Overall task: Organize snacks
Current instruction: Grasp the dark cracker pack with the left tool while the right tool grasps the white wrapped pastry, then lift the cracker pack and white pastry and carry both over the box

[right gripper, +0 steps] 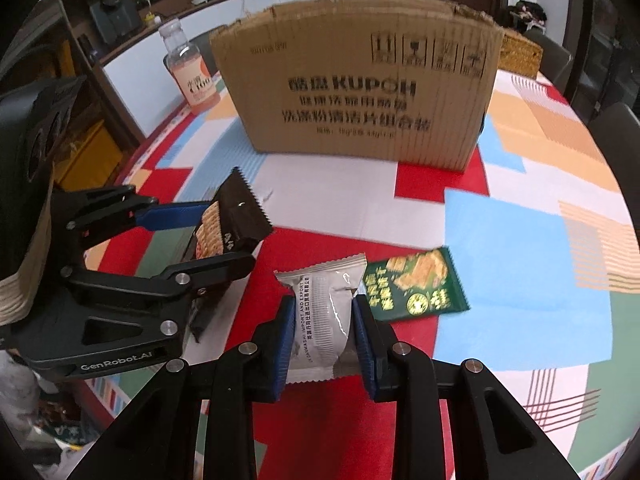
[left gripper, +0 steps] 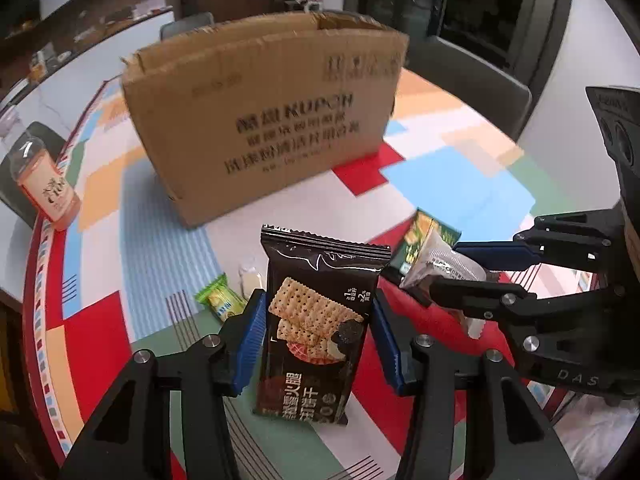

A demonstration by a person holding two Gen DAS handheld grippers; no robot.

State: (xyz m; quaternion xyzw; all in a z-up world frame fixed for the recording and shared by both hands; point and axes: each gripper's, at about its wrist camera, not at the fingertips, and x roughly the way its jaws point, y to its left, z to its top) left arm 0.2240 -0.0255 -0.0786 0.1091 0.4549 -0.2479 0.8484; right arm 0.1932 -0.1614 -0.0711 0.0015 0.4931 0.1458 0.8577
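My left gripper (left gripper: pixel 318 340) is shut on a black cracker packet (left gripper: pixel 316 320) and holds it upright above the table; it also shows in the right wrist view (right gripper: pixel 236 216). My right gripper (right gripper: pixel 322 340) is shut on a grey-white snack packet (right gripper: pixel 322 312), also seen in the left wrist view (left gripper: pixel 440 260). An open cardboard box (left gripper: pixel 264 120) stands behind on the table, also in the right wrist view (right gripper: pixel 360 88). A green snack packet (right gripper: pixel 418 286) lies flat on the table right of my right gripper.
A small green-yellow candy (left gripper: pixel 220 300) and a small white packet (left gripper: pixel 250 276) lie on the patterned tablecloth (left gripper: pixel 160 232). A peach drink bottle (left gripper: pixel 44 184) stands at the table's left edge, also seen in the right wrist view (right gripper: pixel 190 72). Dark chairs (left gripper: pixel 480 76) stand behind.
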